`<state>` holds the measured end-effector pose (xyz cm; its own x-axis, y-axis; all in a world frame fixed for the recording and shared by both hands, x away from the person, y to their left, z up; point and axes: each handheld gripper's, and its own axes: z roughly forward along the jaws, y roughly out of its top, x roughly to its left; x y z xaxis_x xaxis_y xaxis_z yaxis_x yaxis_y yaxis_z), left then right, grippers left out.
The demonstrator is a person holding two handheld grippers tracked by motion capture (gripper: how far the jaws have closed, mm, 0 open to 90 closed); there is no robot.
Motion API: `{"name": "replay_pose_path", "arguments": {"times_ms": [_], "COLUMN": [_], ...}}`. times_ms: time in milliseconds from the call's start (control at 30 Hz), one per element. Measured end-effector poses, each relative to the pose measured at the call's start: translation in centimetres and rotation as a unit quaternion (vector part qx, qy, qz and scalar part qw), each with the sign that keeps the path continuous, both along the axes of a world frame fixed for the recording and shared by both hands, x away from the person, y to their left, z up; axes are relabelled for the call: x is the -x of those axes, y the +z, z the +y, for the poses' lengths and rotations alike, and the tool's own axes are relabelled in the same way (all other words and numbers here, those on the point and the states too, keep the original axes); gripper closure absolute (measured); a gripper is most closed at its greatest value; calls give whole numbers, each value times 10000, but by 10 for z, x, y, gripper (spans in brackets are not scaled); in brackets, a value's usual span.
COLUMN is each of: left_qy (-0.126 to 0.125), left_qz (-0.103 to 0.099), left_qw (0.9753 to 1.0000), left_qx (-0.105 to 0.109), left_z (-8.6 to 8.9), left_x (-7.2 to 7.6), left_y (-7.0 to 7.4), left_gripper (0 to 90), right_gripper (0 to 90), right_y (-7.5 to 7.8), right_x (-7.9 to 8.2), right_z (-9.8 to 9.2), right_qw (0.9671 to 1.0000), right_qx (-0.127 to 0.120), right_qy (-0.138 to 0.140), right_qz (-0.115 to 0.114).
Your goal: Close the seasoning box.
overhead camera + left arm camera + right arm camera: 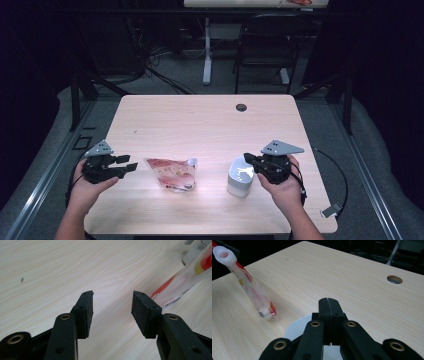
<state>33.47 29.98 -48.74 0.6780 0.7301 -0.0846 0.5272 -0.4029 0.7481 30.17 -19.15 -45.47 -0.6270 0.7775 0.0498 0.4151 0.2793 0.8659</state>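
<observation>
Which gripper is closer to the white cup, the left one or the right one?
Right. The right gripper sits right over the white cup, its jaws shut above the rim. The left gripper is far off, jaws open, beyond the red pouch.

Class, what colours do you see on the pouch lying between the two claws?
The pouch is clear plastic with red and some yellow print, plus a white spout; the right gripper view shows it best.

Your left gripper [125, 166] and right gripper [248, 160]: black jaws, brass-ringed screws, grey three-cornered top plates, trailing black cables.
</observation>
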Motion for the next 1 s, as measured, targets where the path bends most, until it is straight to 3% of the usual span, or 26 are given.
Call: {"name": "replay_pose_path", "arguments": {"times_ms": [700, 1000], "left_qy": [54, 94], "left_qz": [70, 92], "left_qw": [10000, 9999], "left_qx": [37, 40], "left_z": [2, 3], "left_x": [-2, -2], "left_y": [-5, -6], "left_gripper": [512, 509], "right_gripper": [888, 861], "right_y": [-4, -12], "right_x": [16, 22], "right_z": [-26, -45], "right_qw": [9994, 9979], "right_qx": [-162, -131], "right_qy": [-295, -628], "right_qz": [9, 13]}}
